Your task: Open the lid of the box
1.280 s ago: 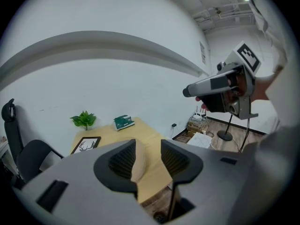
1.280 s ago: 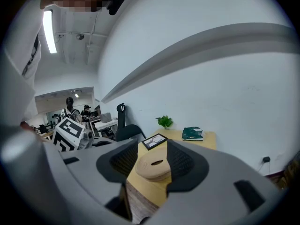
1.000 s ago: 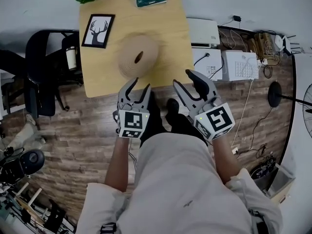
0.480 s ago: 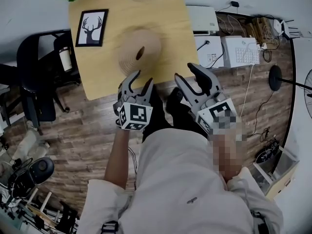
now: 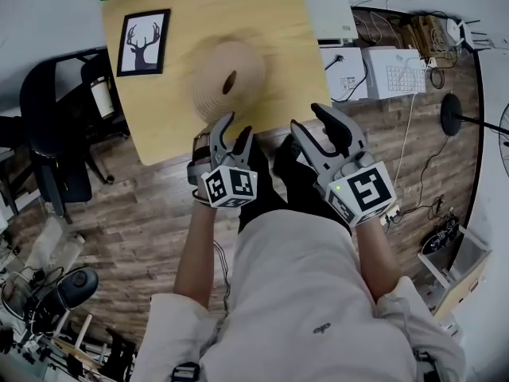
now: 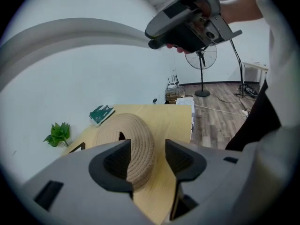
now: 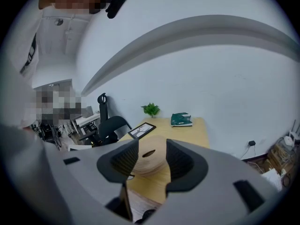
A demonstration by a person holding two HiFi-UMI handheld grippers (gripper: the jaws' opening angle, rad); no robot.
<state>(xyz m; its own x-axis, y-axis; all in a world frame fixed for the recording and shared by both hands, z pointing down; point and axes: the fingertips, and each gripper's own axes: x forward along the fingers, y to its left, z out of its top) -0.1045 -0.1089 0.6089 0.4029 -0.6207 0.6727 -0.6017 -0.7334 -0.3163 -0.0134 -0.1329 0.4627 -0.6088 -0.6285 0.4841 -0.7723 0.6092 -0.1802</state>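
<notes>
At the far left of the table (image 5: pixel 278 46) a framed picture (image 5: pixel 143 40) stands well apart from our work, so we can leave it alone. Our left gripper (image 5: pixel 236 126) hangs by the near edge. Its jaws are opening wide with nothing between them, and its own view looks along them at the box (image 5: pixel 231 98). The box sits mid-table, round and woven, with the lid (image 5: pixel 224 60) still on and a dark slot (image 5: pixel 229 82) in its top. We cannot make out the seam where lid meets body. To the right, our right gripper (image 5: pixel 308 118) hovers near the table's near right corner. Its jaws are spread but closing a little, also with nothing between them, and it too faces the box from short of it. We judge this to be the approach, with no contact made yet. The box looks light and may slide or lift whole, so we should bring the left gripper in low against the wall to steady it. The right jaws should stay wide until they straddle the lid's edge or the slot's lip. Then we pinch firmly and lift straight up, not sideways.
</notes>
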